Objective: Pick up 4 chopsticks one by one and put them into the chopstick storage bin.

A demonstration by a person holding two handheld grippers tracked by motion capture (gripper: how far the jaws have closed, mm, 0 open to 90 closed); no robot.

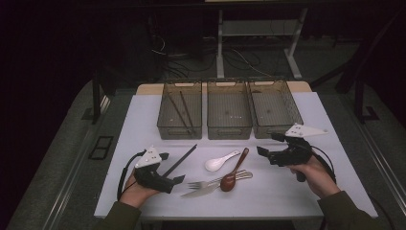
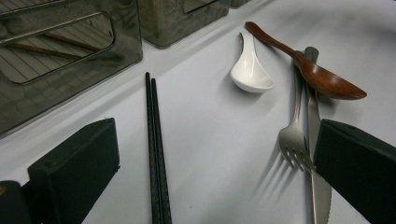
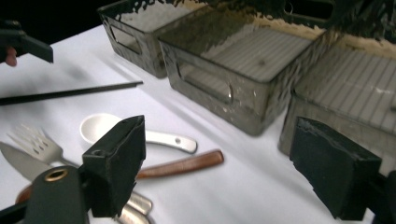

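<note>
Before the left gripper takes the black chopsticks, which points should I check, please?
1. Left gripper open: ok, jaws stand wide apart.
2. Black chopsticks between its jaws: ok, lying together on the table.
3. Fork away from the grasp: not ok, its tines lie at the right jaw.
4. Left bin has room: ok, it holds brown chopsticks only.
5. Right gripper out of the way: ok, open at the far side.

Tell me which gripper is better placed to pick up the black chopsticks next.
Left. In the left gripper view the black chopsticks lie between its open jaws. The right gripper hovers across the table, beyond the wooden spoon.
</note>
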